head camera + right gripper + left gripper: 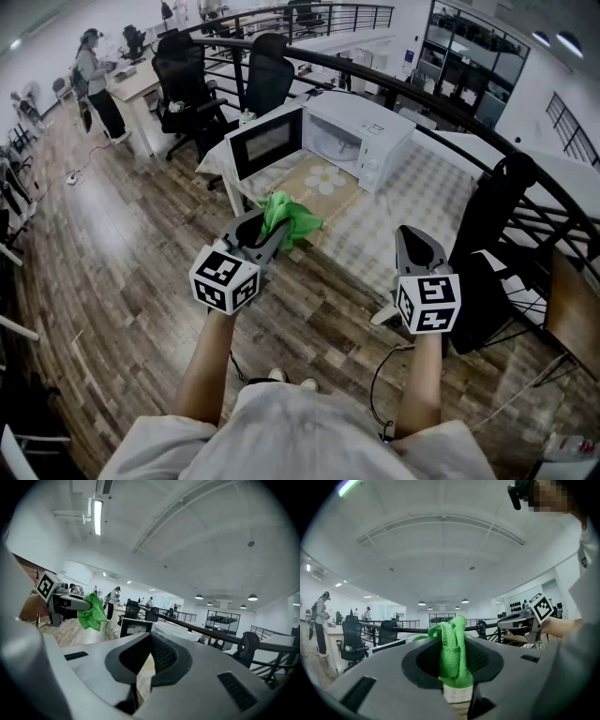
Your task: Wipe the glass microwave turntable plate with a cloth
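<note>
My left gripper is shut on a bright green cloth, held in the air before the table's near edge. In the left gripper view the cloth stands bunched between the jaws. My right gripper hangs to the right at about the same height, shut with nothing in it; its jaws meet at the tips. A white microwave sits on the table with its door swung open to the left. I cannot make out the glass plate inside the cavity.
The table wears a checked cloth with a daisy mat in front of the microwave. Black office chairs stand behind it. A dark railing and a black draped chair are at the right. A person stands far left.
</note>
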{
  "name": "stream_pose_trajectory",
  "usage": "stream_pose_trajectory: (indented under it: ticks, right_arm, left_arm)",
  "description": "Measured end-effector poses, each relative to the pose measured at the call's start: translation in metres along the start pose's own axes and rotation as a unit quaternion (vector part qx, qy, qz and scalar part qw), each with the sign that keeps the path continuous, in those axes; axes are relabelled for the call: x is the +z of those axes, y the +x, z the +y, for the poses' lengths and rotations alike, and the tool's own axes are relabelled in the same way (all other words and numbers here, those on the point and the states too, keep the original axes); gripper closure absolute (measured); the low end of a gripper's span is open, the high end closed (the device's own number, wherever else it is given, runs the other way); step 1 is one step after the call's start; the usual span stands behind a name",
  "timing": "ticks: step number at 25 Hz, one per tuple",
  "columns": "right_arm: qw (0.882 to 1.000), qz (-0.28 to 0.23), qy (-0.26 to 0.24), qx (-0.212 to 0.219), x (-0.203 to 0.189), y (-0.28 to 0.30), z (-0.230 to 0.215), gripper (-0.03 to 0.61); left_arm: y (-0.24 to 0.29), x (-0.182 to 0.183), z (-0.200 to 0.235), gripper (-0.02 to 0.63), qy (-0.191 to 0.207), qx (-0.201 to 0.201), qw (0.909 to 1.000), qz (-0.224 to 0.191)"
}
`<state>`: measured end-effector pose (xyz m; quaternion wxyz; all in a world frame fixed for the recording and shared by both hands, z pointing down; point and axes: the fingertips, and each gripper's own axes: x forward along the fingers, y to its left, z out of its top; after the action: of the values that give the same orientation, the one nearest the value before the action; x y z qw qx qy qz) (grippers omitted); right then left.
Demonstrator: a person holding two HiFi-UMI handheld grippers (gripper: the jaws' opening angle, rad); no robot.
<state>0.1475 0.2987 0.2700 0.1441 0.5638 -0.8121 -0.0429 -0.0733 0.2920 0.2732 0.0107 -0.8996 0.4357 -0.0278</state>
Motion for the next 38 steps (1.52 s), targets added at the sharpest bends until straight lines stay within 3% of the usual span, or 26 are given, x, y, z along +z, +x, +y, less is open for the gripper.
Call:
stream_pose_trajectory:
  ticks: [7,13,19,24,31,38]
  right_arm:
    - [1.000,-0.009,-0.006,0.008,0.002,0.007,-0.007,0.568]
    - [0.997,-0.004,-0.016,0.072,-0.003,0.022,0.000,0.566]
    - [0.997,-0.009,-0.009,0.070,-0.006,0.060,-0.009,0.568]
    - [0.997,-0.011,0.014,0.075,-0.009,0.115,-0.025,0.568]
    - [0.996,0.005,0.032,0.078,0.008,0.227,-0.044,0.569]
    - [0.997,0.015,0.045,0.054,0.026,0.339,-0.068,0.568]
  left_arm:
    - [0.013,0.002,-0.002,0.486,0.008,0.007,0.9999,0.001]
    - [0.025,-0.007,0.001,0.485,0.013,0.020,0.9996,0.014]
    - [0.048,-0.018,0.027,0.483,0.006,0.028,0.9994,0.018]
    - [0.094,-0.032,0.068,0.482,0.004,0.027,0.9994,0.021]
    - [0.175,-0.028,0.159,0.482,0.017,0.015,0.9994,0.025]
    - [0.259,-0.032,0.249,0.482,0.019,-0.002,0.9991,0.039]
